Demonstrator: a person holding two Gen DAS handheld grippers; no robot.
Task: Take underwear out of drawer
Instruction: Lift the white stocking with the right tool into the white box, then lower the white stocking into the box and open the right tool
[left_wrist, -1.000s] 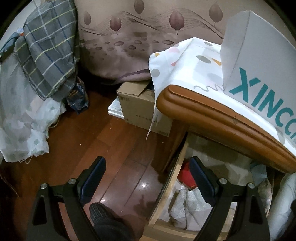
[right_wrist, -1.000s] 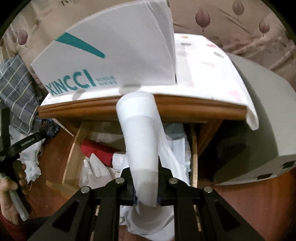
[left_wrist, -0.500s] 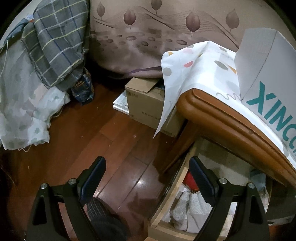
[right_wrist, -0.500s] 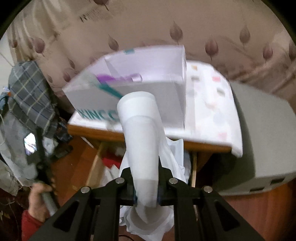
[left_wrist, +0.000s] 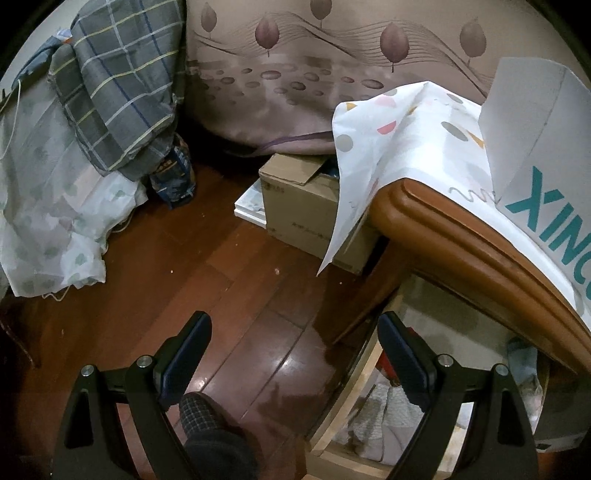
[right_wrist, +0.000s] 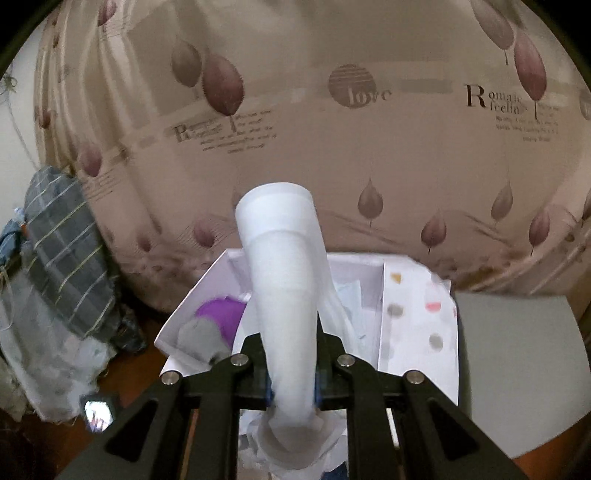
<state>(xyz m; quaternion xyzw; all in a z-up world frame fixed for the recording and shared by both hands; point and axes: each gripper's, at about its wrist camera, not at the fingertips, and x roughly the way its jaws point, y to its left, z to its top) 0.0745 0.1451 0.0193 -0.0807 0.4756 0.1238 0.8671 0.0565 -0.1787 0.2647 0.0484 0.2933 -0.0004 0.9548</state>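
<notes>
My right gripper (right_wrist: 291, 391) is shut on a white piece of underwear (right_wrist: 284, 280). The fabric stands up in a rolled tube between the fingers and hangs below them, held high above an open white box (right_wrist: 207, 306). In the left wrist view the open wooden drawer (left_wrist: 354, 398) sits at lower right under the cabinet's brown top edge (left_wrist: 461, 236). It holds pale cloths (left_wrist: 384, 410) and something red (left_wrist: 388, 363). My left gripper (left_wrist: 295, 328) is open and holds nothing, above the floor at the drawer's left side.
A dotted white cloth (left_wrist: 399, 140) and the white lettered box (left_wrist: 546, 155) lie on the cabinet. A cardboard box (left_wrist: 299, 206) stands on the wood floor beside it. A plaid cloth (left_wrist: 118, 85) hangs at left, and a grey box (right_wrist: 517, 362) stands at right. A person's sock (left_wrist: 207, 424) shows below.
My right gripper has risen with the underwear from the drawer's height to above the white box, whose inside now shows. My left gripper has stayed open and almost in place.
</notes>
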